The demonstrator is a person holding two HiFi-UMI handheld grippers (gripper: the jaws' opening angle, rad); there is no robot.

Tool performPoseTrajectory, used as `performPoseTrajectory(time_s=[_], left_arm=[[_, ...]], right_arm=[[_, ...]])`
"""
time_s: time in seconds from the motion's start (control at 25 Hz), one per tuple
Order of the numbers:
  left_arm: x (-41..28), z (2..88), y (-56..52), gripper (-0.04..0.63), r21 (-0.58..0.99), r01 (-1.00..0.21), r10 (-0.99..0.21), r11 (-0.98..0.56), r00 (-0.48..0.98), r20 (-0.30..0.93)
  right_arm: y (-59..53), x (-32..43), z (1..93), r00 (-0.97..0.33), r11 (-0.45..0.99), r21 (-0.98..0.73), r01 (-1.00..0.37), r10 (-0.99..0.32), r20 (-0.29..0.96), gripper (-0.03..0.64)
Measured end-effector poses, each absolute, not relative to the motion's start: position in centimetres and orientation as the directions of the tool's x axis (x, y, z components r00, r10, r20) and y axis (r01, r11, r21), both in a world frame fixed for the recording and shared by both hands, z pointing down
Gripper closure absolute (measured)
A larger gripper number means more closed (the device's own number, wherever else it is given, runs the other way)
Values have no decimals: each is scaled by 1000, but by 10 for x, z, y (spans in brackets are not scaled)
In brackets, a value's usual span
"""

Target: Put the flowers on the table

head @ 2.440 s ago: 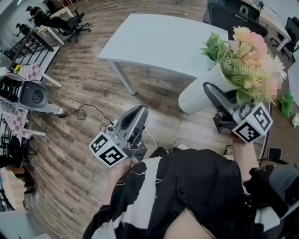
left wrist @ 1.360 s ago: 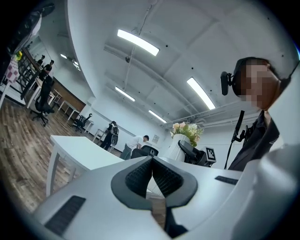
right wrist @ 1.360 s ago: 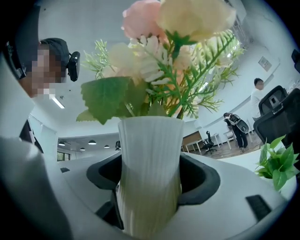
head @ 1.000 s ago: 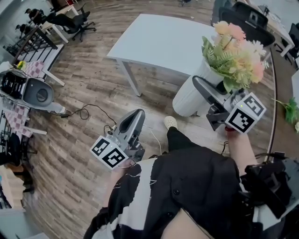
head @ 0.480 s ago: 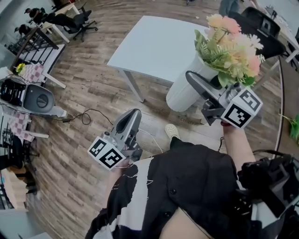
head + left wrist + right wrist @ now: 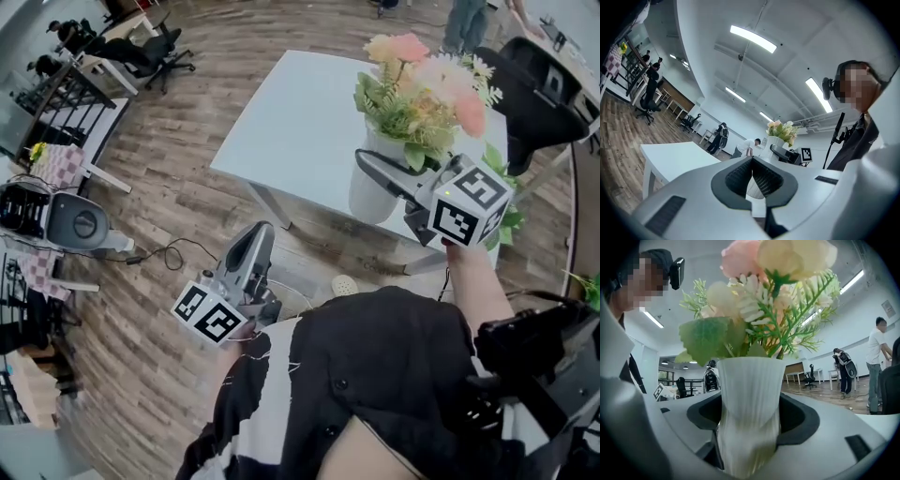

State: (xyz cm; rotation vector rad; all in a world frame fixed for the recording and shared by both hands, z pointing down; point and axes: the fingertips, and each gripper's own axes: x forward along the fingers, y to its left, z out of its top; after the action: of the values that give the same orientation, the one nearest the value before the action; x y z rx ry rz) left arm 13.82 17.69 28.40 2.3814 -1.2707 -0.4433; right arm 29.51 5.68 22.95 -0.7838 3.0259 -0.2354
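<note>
A white ribbed vase (image 6: 375, 197) of pink and cream flowers (image 6: 422, 80) hangs upright over the near edge of the white table (image 6: 291, 122). My right gripper (image 6: 382, 173) is shut on the vase's lower body, and its far jaw is hidden behind the vase. In the right gripper view the vase (image 6: 750, 399) fills the gap between the pads, with the flowers (image 6: 764, 296) above. My left gripper (image 6: 255, 239) hangs low at the left over the wood floor, shut on nothing. Past its closed pads (image 6: 761, 176), the left gripper view shows the table (image 6: 670, 159) and the vase (image 6: 774, 143).
A black office chair (image 6: 539, 89) stands behind the table at the right. A grey machine (image 6: 66, 211) and a black cable (image 6: 178, 248) lie on the floor at the left. More chairs (image 6: 131, 47) stand far left. Green leaves (image 6: 591, 286) show at the right edge.
My right gripper has carried the vase up and forward, from beside the table to over its near edge. The left gripper has hardly moved.
</note>
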Motion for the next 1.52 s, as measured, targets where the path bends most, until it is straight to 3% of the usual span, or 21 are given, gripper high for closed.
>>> performPoseTrajectory(time_s=[0.48, 1.08, 1.52], left_arm=[[114, 289, 117, 581, 503, -748, -877, -433, 479, -42], [38, 291, 42, 581, 557, -655, -808, -511, 587, -52], [-57, 280, -18, 581, 537, -626, -764, -565, 642, -55]], right_arm=[[-40, 275, 287, -816, 839, -76, -539, -498, 295, 272], [-81, 217, 291, -742, 754, -126, -645, -578, 339, 272], [-127, 145, 283, -673, 679, -125, -723, -653, 347, 272]])
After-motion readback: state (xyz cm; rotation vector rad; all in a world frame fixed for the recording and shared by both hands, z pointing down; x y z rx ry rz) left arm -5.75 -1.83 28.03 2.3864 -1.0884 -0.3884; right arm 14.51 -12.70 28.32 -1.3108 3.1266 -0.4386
